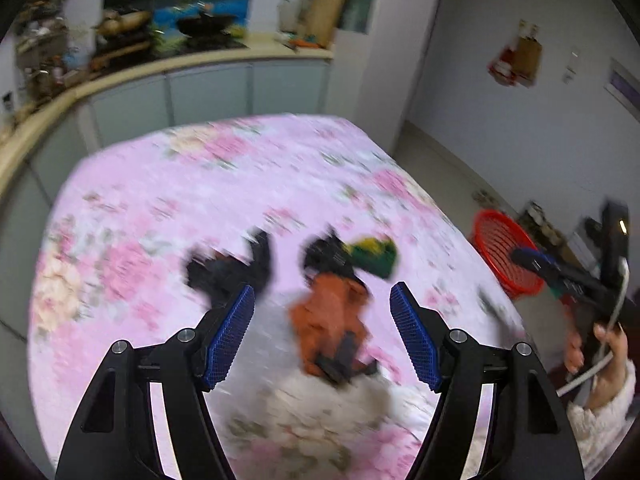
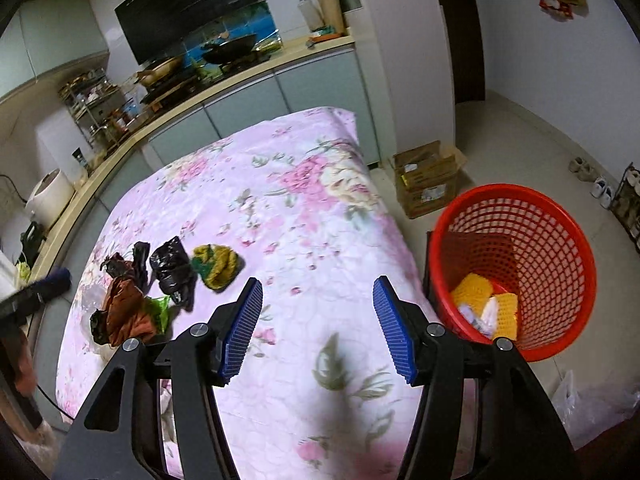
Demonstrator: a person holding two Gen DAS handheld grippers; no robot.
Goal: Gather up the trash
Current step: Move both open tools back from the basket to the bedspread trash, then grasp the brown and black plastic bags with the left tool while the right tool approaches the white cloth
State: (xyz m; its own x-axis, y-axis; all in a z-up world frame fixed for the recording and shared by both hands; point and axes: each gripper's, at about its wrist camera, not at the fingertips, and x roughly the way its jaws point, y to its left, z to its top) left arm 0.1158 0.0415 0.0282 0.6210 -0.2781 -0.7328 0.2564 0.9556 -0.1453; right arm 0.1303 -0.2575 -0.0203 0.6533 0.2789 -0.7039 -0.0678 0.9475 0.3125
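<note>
Several pieces of trash lie on the pink floral tablecloth (image 2: 304,208): an orange wrapper (image 2: 128,308), a crumpled black bag (image 2: 172,264), a yellow-green knitted scrap (image 2: 218,266) and a green wrapper (image 2: 160,308). In the blurred left wrist view, my left gripper (image 1: 322,304) is open, and the orange wrapper (image 1: 332,320) lies on the cloth between and beyond its fingers. A black bag (image 1: 228,272) lies just past its left finger. My right gripper (image 2: 318,292) stands open and empty above the table's right side. The red mesh basket (image 2: 516,264) on the floor holds yellow and white scraps.
A kitchen counter (image 2: 200,96) with pans runs behind the table. An open cardboard box (image 2: 430,180) sits on the floor beyond the basket, shoes (image 2: 592,180) line the far wall, and a clear plastic bag (image 2: 580,396) lies near the basket. A hand (image 1: 600,360) holds the right tool.
</note>
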